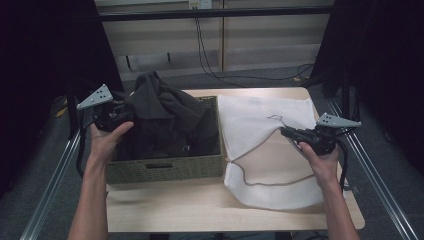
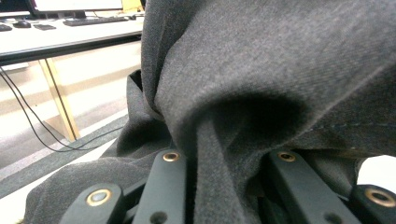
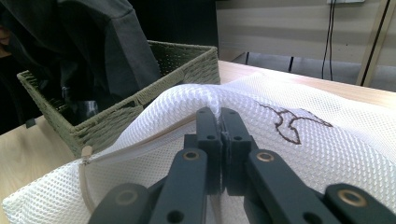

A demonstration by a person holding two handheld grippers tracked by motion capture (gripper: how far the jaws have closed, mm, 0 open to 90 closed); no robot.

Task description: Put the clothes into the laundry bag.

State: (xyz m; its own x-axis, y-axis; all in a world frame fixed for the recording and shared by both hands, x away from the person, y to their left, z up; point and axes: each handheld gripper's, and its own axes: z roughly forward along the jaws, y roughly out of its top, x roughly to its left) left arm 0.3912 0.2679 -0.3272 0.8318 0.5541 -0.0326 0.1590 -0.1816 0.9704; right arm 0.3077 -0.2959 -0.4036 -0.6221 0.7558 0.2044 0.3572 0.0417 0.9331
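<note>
A dark grey garment is lifted partly out of a woven green basket at the table's left. My left gripper is shut on a fold of the garment, and the cloth bunches between its black jaws. A white mesh laundry bag lies to the right of the basket, its zipped rim raised. My right gripper is shut on the upper edge of the mesh bag, holding the mouth up. The basket and the hanging garment stand behind the bag in the right gripper view.
The light wooden table has bare room at the front. Metal rails run along both sides of it. Cables hang down the wall behind. A desk with a keyboard is far off in the left gripper view.
</note>
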